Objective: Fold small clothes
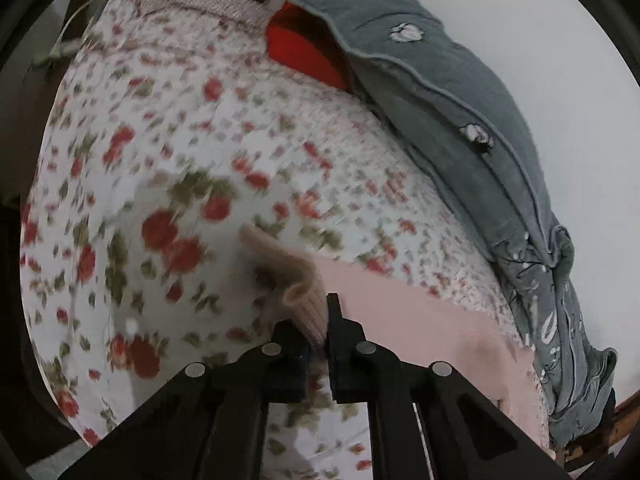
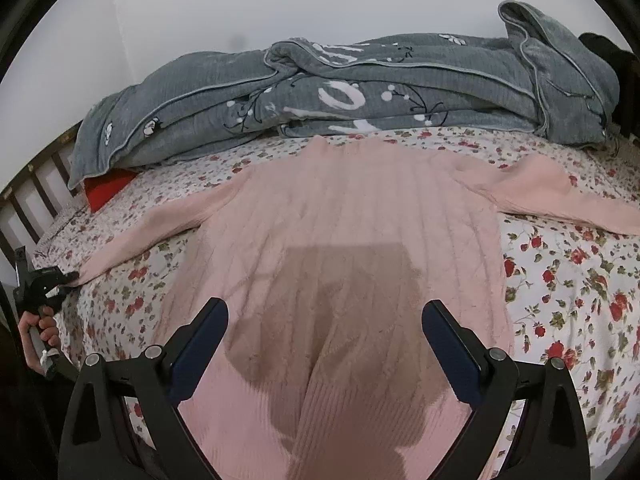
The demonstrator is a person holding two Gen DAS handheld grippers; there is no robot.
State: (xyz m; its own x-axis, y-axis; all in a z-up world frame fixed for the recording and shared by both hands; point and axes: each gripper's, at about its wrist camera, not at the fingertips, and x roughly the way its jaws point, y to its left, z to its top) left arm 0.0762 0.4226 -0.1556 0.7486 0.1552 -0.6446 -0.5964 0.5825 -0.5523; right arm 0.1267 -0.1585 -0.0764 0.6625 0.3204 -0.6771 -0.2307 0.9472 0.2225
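left gripper apparently pinching sweater cuff.

Floral bedsheet: print smeared by blur. Pink sweater: hem cut off at frame bottom.

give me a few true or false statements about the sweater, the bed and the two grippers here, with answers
1. The left gripper is shut on the sweater's cuff. True.
2. The right gripper is clamped on the sweater's hem. False: its jaws stand wide open above the sweater.
3. The sweater is folded in half. False: it lies spread flat, both sleeves out to the sides.
4. A grey quilt is bunched along the far side of the bed, by the wall. True.
5. The bedsheet is plain blue. False: it is white with red flowers.
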